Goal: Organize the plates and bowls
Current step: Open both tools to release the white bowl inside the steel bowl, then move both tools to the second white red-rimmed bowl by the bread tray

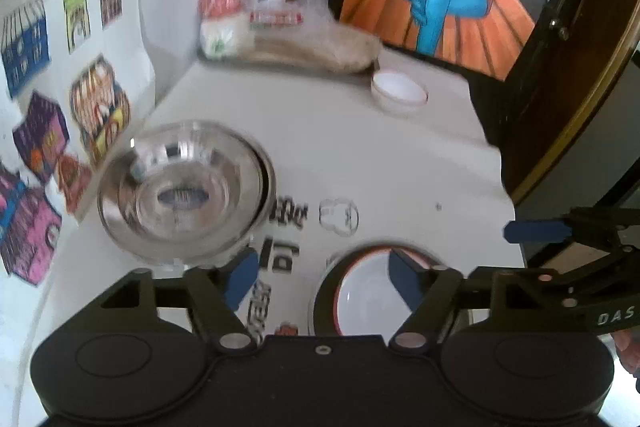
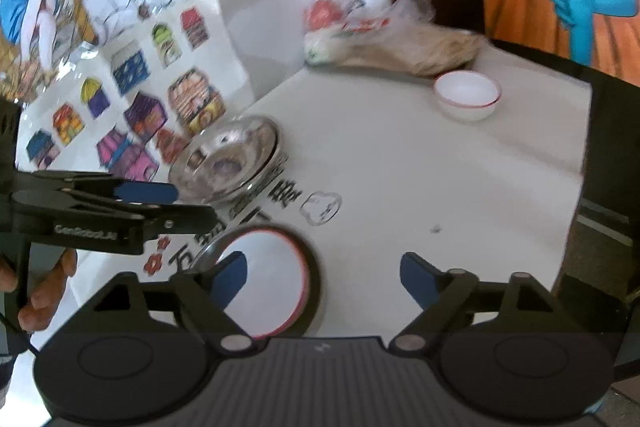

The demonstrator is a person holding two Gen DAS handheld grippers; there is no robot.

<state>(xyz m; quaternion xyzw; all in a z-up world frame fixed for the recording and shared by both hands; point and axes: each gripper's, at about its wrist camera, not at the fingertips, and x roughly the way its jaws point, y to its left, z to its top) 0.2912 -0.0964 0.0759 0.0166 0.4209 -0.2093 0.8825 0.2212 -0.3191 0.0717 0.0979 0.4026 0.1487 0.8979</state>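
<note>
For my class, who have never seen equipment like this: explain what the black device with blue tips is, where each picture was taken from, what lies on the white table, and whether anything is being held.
There is no robot here. A person holds a black two-finger tool in each hand, and a wide-angle camera on each looks forward along its blue-tipped fingers. One picture comes from the left hand-held gripper, the other from the right hand-held gripper. Both are open and hold nothing.

On the white table lie a shiny metal bowl by the sticker-covered wall, a white red-rimmed bowl set on a dark plate just ahead of the fingers, a small white red-rimmed bowl farther back, and a clear plastic bag of food at the far edge.
</note>
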